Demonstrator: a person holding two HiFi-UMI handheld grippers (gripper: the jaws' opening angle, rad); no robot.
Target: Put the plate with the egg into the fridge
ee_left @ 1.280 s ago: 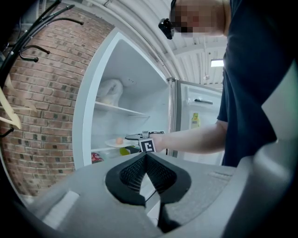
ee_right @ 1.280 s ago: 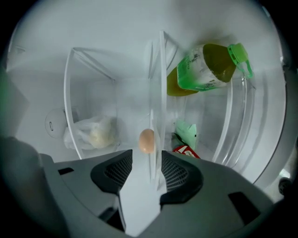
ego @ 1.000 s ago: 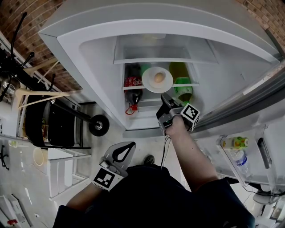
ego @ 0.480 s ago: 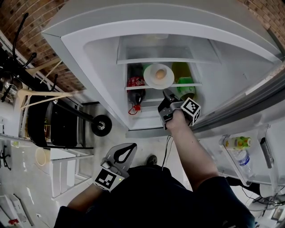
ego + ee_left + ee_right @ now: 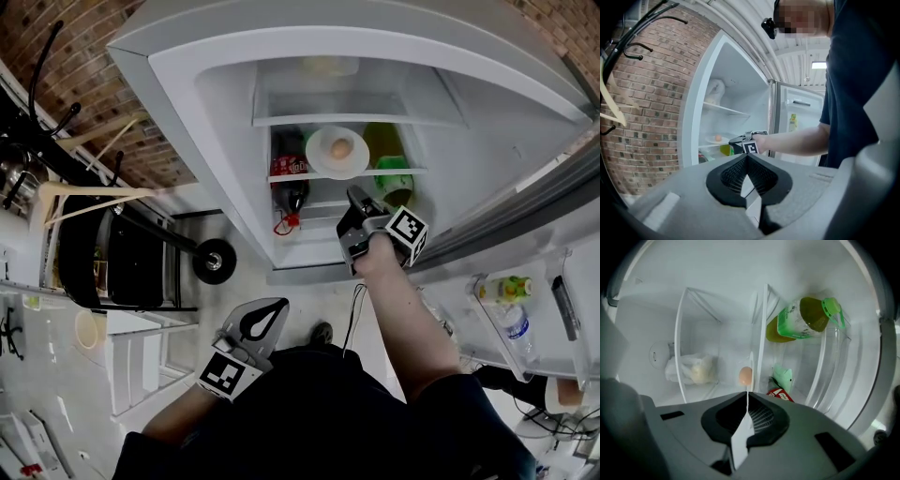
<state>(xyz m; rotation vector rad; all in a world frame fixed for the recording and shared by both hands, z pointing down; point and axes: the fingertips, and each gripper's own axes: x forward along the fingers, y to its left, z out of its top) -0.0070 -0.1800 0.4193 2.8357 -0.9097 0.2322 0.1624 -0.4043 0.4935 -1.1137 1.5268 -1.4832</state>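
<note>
A white plate [image 5: 337, 152] with a brown egg [image 5: 341, 148] on it rests on the middle glass shelf [image 5: 291, 174] of the open fridge. My right gripper [image 5: 359, 195] is held just below and in front of the plate's near rim, shut and empty, a small gap apart from it. In the right gripper view the plate [image 5: 750, 363] shows edge-on straight ahead of the right gripper [image 5: 748, 393], with the egg [image 5: 746, 376] beside it. My left gripper [image 5: 263, 313] hangs low by the person's body, shut with nothing in it; the left gripper [image 5: 747, 156] points toward the fridge.
A green bottle [image 5: 393, 177] and a dark cola bottle [image 5: 292, 180] sit beside and below the plate. A pale bag [image 5: 693, 369] lies on the shelf above. The open fridge door [image 5: 511, 305] with bottles is at the right. A chair [image 5: 112, 258] and brick wall stand left.
The right gripper has let go of the plate, closed its jaws and drawn slightly back. The plate stays on the shelf. The left gripper has not moved.
</note>
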